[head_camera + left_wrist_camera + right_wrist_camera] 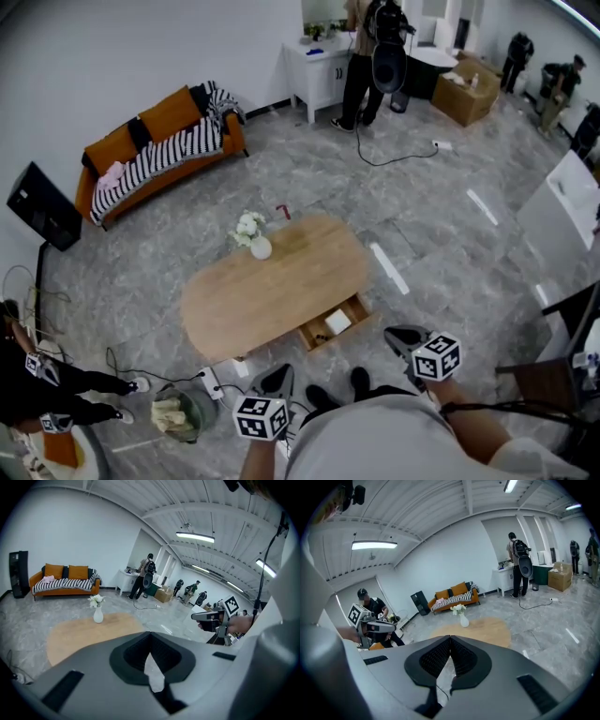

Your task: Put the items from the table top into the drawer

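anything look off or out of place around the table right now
Nothing spilled or damaged. The drawer under the table hangs open with a white item inside; the vase stands upright. A small red thing lies on the floor just beyond the table.

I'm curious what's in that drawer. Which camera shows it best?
The head view: it looks down into the open drawer, with a white item inside. Both gripper views show only the table top and vase, not the drawer.
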`<state>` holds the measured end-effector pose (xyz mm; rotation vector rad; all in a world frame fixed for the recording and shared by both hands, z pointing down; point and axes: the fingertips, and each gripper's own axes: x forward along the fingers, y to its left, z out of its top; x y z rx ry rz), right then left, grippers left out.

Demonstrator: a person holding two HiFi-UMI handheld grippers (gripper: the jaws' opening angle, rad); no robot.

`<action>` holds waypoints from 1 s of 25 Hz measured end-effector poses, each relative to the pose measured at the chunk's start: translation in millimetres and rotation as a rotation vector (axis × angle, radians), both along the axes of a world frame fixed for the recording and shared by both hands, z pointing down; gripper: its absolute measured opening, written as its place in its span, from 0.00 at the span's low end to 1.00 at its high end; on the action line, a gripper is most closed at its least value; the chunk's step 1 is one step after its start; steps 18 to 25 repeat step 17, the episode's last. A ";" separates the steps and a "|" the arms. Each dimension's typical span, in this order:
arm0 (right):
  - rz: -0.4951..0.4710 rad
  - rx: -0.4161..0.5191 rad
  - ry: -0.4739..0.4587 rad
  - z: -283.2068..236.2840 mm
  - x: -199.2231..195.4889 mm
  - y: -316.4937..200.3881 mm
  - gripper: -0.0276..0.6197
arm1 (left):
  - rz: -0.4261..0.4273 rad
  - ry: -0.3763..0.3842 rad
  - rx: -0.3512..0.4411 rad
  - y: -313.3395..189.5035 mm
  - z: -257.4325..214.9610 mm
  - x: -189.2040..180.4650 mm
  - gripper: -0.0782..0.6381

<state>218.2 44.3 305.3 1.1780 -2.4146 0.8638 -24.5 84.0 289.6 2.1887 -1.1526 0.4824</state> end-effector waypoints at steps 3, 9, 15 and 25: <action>0.007 -0.002 -0.005 1.1 7.1 -2.9 0.09 | -0.004 -0.002 -0.001 -1.3 0.6 4.9 0.11; 0.003 -0.004 -0.010 1.8 9.8 -7.8 0.09 | -0.010 -0.007 0.000 -3.5 -2.0 8.0 0.11; -0.002 -0.004 -0.017 4.7 9.3 -11.2 0.09 | -0.017 -0.011 -0.006 -2.5 3.2 9.4 0.11; -0.002 -0.004 -0.018 4.6 11.9 -11.7 0.09 | -0.018 -0.012 -0.007 -1.6 4.0 12.4 0.11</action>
